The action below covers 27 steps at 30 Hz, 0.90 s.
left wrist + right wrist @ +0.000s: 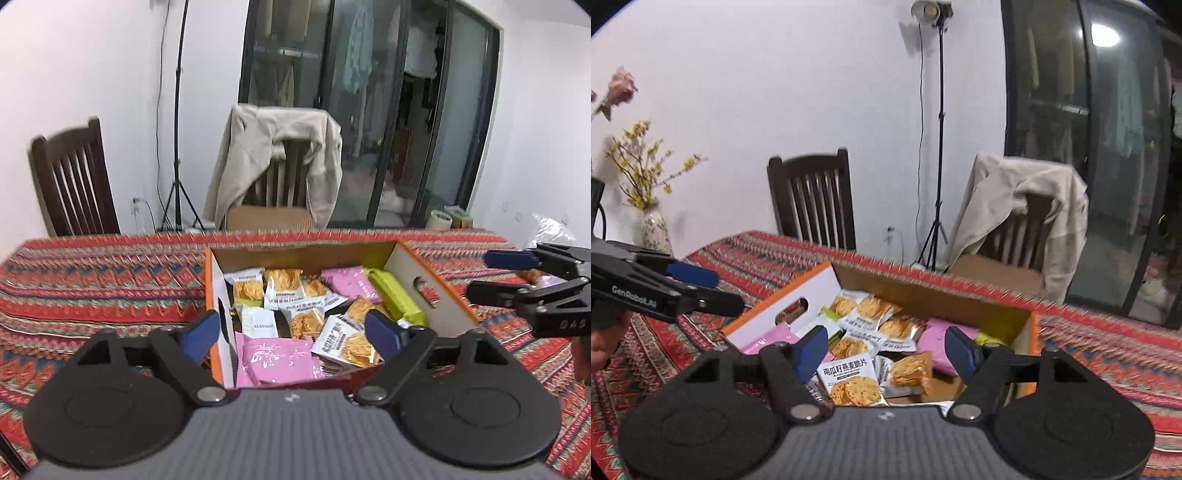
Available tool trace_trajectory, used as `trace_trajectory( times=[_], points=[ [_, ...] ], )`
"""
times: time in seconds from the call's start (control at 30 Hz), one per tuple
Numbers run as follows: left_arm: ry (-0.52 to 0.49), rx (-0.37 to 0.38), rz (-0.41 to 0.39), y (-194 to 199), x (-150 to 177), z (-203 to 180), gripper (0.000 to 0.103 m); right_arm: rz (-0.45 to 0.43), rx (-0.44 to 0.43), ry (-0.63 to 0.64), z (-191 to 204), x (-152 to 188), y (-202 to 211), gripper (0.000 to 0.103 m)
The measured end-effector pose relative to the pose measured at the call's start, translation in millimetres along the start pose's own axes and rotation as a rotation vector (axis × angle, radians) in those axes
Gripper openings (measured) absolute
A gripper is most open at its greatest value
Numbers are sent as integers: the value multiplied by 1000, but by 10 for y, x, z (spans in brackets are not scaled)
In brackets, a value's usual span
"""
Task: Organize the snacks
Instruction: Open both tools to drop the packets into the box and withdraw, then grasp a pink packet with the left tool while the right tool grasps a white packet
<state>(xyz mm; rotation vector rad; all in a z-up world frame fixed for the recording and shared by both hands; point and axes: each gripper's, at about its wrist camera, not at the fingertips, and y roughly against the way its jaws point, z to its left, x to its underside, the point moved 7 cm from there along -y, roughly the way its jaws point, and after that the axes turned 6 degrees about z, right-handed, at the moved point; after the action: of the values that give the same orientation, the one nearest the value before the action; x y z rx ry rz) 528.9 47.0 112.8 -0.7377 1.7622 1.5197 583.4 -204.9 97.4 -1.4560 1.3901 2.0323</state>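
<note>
Both grippers hang spread and empty over the open snack box.

Left gripper (pixel 291 332) has its jaws wide, nothing between the blue pads, poised above the near end of the cardboard box (pixel 413 266) on the patterned tablecloth (pixel 92 280); right gripper (pixel 886 354) is likewise parted and holds nothing. Pink packets (pixel 277 358), a green packet (pixel 395 295) and oat-crisp packets (pixel 849 380) lie jumbled inside, so the wide stance probably readies each for picking a packet to sort.

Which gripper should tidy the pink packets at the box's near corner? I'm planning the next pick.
Left, probably: the left gripper hangs open right over the pink packet; the right gripper faces cracker packets instead.
</note>
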Motion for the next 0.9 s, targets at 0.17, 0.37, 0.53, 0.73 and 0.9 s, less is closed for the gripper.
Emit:
trace_trajectory(
  times=[0.17, 0.37, 0.53, 0.73, 0.9],
  points=[
    [-27, -7, -70, 628, 240, -140, 96, -50, 23, 52, 87, 63, 695, 82],
    [-47, -57, -167, 1326, 642, -245, 102, -86, 63, 82, 218, 375, 1452, 89],
    [-17, -77, -189, 1665, 1004, -288, 102, -109, 88, 69, 336, 735, 1951, 93],
    [61, -131, -206, 1887, 1409, -235, 102, -106, 104, 59, 501, 1192, 2270, 94],
    [116, -133, -169, 1866, 1728, -240, 103, -90, 81, 18, 622, 1570, 2297, 94]
  ],
)
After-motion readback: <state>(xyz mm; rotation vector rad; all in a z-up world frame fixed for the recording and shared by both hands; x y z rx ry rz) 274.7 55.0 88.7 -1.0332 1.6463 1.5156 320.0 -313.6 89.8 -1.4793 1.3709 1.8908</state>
